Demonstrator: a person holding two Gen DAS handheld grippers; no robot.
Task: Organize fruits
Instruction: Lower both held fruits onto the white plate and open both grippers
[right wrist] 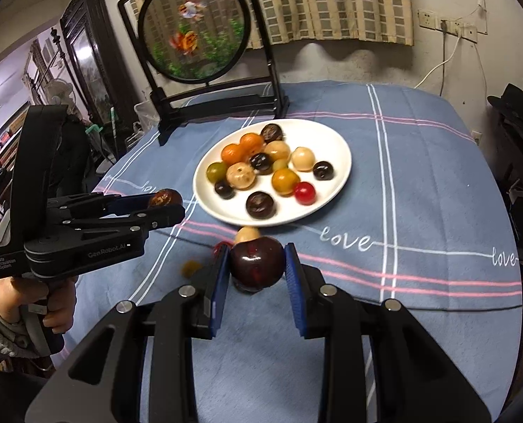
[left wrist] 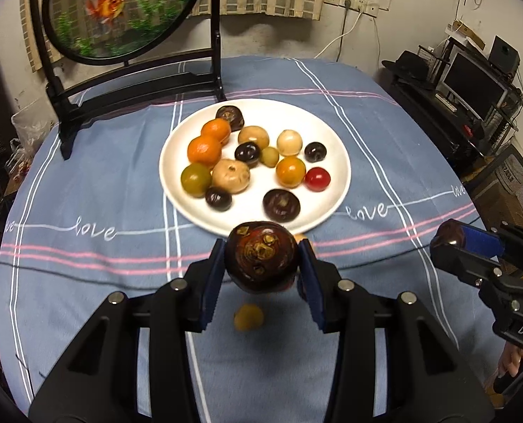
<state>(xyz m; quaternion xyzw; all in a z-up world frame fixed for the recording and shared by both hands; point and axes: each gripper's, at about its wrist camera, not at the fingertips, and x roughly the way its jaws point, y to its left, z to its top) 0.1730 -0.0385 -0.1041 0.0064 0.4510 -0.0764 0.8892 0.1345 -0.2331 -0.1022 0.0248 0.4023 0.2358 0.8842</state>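
A white plate on the blue checked tablecloth holds several small fruits: orange, dark, tan, green and one red. My left gripper is shut on a dark brown fruit with a scarred top, held above the cloth just short of the plate's near rim. In the right wrist view this left gripper hangs at the left with its brown fruit. My right gripper is shut on a glossy dark red fruit. The right gripper also enters the left wrist view at the right edge.
A small yellow fruit lies on the cloth under the grippers. A tan fruit rests by the plate's near rim. A round goldfish screen on a black stand rises behind the plate. A person's hand grips the left handle.
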